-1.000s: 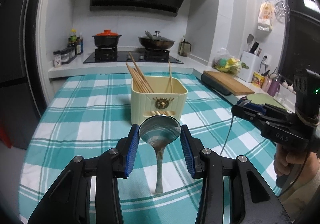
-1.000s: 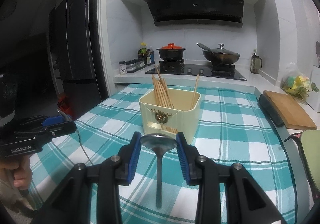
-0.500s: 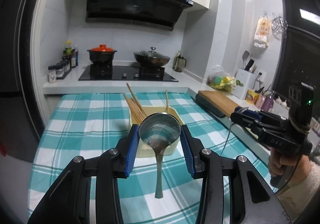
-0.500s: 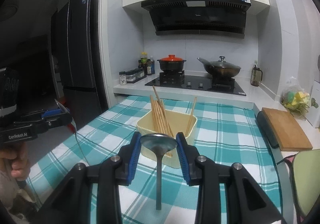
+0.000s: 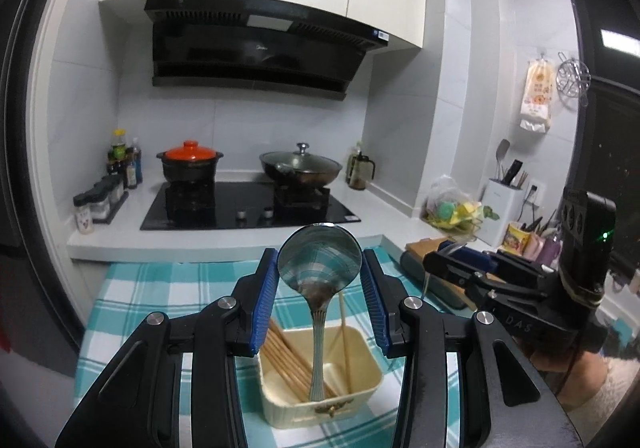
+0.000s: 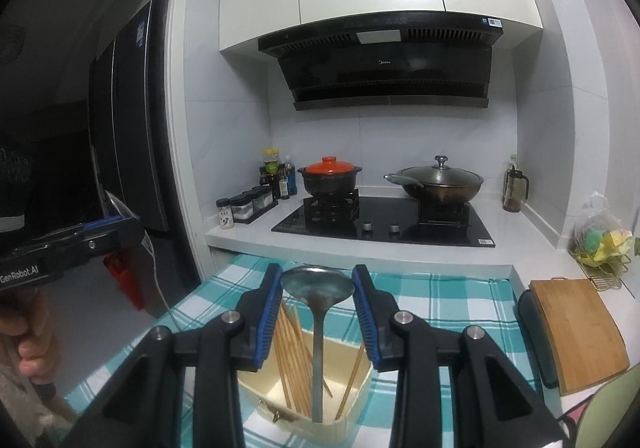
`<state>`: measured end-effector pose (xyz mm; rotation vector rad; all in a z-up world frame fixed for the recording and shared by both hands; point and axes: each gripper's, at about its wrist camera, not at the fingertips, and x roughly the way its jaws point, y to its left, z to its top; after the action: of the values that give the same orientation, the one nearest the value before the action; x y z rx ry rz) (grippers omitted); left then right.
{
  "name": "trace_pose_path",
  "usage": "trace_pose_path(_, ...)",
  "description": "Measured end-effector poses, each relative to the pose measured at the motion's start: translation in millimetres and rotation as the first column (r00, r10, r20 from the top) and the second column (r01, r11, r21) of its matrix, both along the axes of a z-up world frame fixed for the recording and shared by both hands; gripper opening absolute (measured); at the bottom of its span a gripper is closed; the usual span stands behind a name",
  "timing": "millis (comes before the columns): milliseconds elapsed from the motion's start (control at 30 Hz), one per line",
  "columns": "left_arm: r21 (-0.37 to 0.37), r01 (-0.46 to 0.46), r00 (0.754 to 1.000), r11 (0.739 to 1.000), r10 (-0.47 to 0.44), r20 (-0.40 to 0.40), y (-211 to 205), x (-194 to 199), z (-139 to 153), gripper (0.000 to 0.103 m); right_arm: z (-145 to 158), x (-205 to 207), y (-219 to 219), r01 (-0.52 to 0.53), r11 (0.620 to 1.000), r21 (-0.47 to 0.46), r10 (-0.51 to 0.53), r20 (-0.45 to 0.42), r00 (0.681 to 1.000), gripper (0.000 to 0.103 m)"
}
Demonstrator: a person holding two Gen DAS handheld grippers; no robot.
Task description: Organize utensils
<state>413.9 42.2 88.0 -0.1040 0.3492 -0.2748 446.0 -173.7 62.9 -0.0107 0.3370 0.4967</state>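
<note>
Both spoons raised over holder; left claw, right claw clamp bowls, handles down.

Chopsticks in holder on tablecloth; stove behind; cutting board right.

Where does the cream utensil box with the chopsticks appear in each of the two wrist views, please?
Left wrist view: the cream utensil box sits bottom centre, below the left gripper and its spoon.
Right wrist view: the box is bottom centre, slightly left, under the right gripper and its spoon.
Shared landmark: the orange-lidded pot on the stove.
</note>
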Motion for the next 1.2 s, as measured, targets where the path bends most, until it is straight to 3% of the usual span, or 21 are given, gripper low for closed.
trace_pose_path(267,-0.024,-0.017,0.987,1.000,0.013,-0.161,-12,70,-58,0.042,-49,58,12,-0.003,1.000,-0.021,0.001,-0.100,0.995,0.036)
trace_pose_path(467,-0.032,-0.045,0.948,0.998,0.033,-0.317,-4,104,-116,0.042,-106,89,23,-0.042,0.997,-0.066,0.025,-0.240,0.970,0.036)
trace_pose_path(633,-0.010,-0.081,0.923,0.997,0.071,-0.378,3,119,-139,0.044,-134,106,32,-0.058,0.996,-0.064,0.034,-0.322,0.946,0.037)
trace_pose_path(767,0.009,-0.128,0.939,0.992,0.124,-0.321,16,102,-124,0.068,-123,108,28,-0.024,0.999,-0.022,0.016,-0.308,0.951,0.049)
trace_pose_path(967,0.103,-0.173,0.967,0.980,0.189,-0.171,19,50,-83,0.094,-72,79,10,0.047,0.998,-0.038,-0.054,-0.190,0.980,0.053)
trace_pose_path(1000,0.123,-0.184,0.969,0.975,0.201,-0.144,17,39,-77,0.099,-64,70,8,0.056,0.998,-0.041,-0.062,-0.170,0.983,0.060)
trace_pose_path(1200,0.260,-0.251,0.962,0.933,0.271,-0.044,-12,-40,-68,0.103,-36,-6,-6,0.091,0.995,-0.045,-0.095,-0.094,0.991,0.080)
